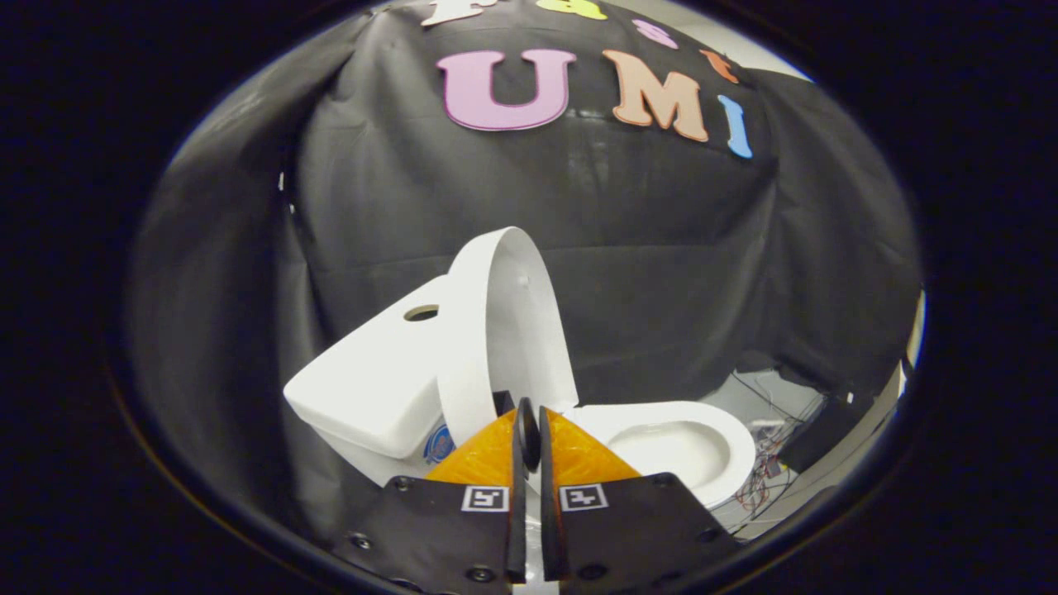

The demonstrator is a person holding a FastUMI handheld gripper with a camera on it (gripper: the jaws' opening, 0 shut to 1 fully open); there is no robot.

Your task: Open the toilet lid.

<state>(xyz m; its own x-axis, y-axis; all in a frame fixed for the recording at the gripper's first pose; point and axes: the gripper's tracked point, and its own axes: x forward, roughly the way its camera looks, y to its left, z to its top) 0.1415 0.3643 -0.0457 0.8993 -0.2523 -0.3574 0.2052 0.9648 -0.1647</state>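
Ahead of the fingers, slightly to their left, stands a white toilet [512, 397] against the draped black booth wall [661, 273]. Whole view is canted, so the toilet appears tipped.

Toilet lid [504, 330]: raised, standing nearly upright. Its inner face is turned toward the bowl side; its back edge lies close against the tank [372, 388]. Whether lid and tank actually touch cannot be told. Lower end of the lid sits just beyond the fingertips, at the hinge area.

Tank: white, behind and left of the lid. A round hole [421, 312] shows in its top surface. A small blue round mark [438, 445] shows low on the tank body, near the left finger; detail too small to tell.

Seat and bowl [678, 446]: exposed, to the right of the lid and just beyond the right finger. Seat ring lies down on the bowl; the basin is visible inside it.

Gripper [529, 431]: fingers drawn close together, only a thin slit between them. A small dark rounded piece [528, 430] sits at the tips in that slit; what it is cannot be told. Nothing else appears held; the tips lie in front of the lid's base, contact with it not discernible.

Right of the bowl, near the floor [744, 405]: a tangle of thin wires [764, 475] lies at the foot of the black cloth.
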